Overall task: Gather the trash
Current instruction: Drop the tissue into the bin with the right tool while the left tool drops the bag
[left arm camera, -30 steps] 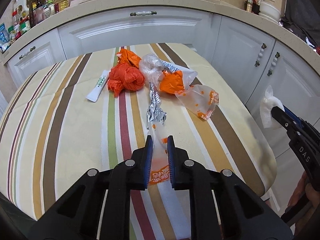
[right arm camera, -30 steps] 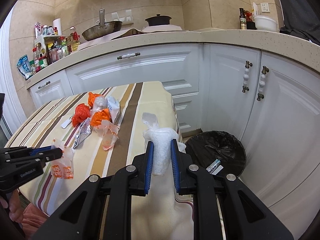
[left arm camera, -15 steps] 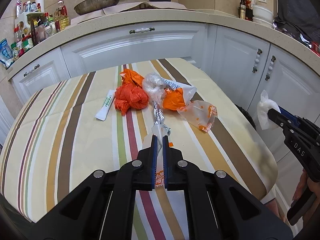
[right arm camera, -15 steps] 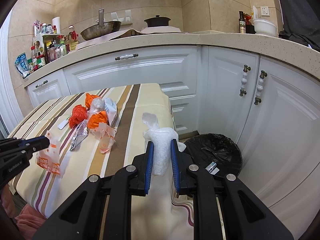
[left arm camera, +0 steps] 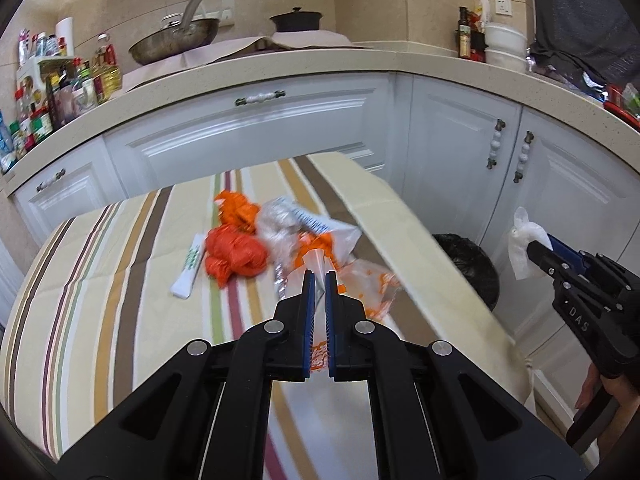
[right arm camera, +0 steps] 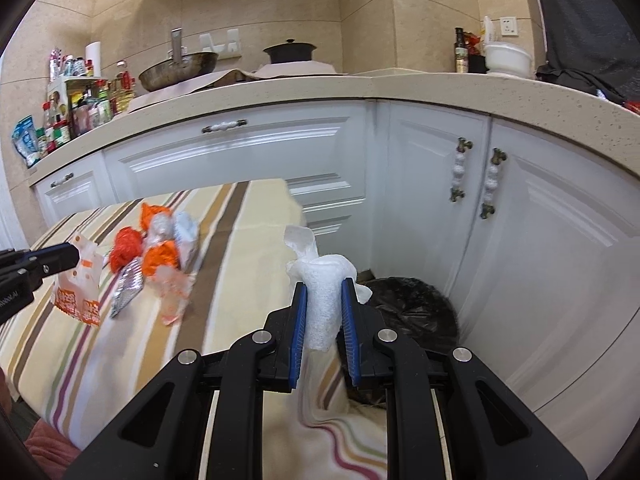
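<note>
Left gripper (left arm camera: 319,276) pinching a clear plastic bag with orange print (right arm camera: 78,280), jaws nearly together on the thin film, bag hanging clear above the striped tablecloth (left arm camera: 100,288). Right gripper (right arm camera: 324,286) clamping a crumpled white paper wad (right arm camera: 322,300) between its blue pads, jaws narrow, wad sticking up past the fingertips toward 12 o'clock. Sitting at about 1 o'clock from the right gripper, low on the floor against the white cabinets (right arm camera: 540,240): a bin lined with a black bag (right arm camera: 412,304). Lying at 11 to 12 o'clock beyond the left gripper: orange plastic bags (left arm camera: 236,256), a clear wrapper (left arm camera: 280,224), a foil scrap (right arm camera: 127,286) and a white tube with green lettering (left arm camera: 188,270). Showing at 3 o'clock in the left wrist view: the right gripper with its wad, held out past the table edge, near the bin.
</note>
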A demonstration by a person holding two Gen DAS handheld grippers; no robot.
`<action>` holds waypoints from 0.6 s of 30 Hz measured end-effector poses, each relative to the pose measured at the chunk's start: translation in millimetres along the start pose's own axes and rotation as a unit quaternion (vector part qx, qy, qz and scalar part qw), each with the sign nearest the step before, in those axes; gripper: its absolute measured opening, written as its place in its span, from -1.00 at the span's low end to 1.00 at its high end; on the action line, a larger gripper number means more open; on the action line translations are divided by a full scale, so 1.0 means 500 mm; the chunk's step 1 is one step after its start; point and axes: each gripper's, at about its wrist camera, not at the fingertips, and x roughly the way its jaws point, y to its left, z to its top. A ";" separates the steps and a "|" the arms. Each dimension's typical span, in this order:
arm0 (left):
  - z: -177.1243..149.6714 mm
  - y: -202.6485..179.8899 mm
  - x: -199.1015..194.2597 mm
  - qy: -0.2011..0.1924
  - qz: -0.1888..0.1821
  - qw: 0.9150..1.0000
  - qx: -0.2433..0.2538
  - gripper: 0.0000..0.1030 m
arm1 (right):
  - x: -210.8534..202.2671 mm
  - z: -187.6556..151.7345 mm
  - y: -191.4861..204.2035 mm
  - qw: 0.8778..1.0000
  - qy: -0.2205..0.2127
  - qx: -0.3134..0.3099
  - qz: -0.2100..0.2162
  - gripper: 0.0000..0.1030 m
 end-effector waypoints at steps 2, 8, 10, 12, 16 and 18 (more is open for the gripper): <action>0.017 -0.020 0.006 -0.007 -0.010 1.000 0.005 -0.90 | 0.003 0.006 -0.016 1.000 -0.004 0.001 -0.011 -0.64; 0.083 -0.101 0.044 -0.033 -0.041 0.998 0.027 -0.90 | 0.026 0.025 -0.072 0.999 -0.010 0.007 -0.039 -0.64; 0.103 -0.128 0.063 -0.037 -0.049 0.998 0.029 -0.90 | 0.040 0.030 -0.097 0.999 -0.012 0.012 -0.050 -0.64; 0.121 -0.160 0.087 -0.040 -0.055 0.997 0.035 -0.90 | 0.053 0.036 -0.117 0.998 -0.012 0.015 -0.058 -0.64; 0.148 -0.222 0.147 -0.029 -0.064 0.996 0.048 -0.90 | 0.086 0.044 -0.151 0.997 -0.008 0.022 -0.069 -0.64; 0.158 -0.254 0.180 -0.022 -0.068 0.996 0.055 -0.90 | 0.107 0.046 -0.169 0.997 -0.005 0.025 -0.073 -0.64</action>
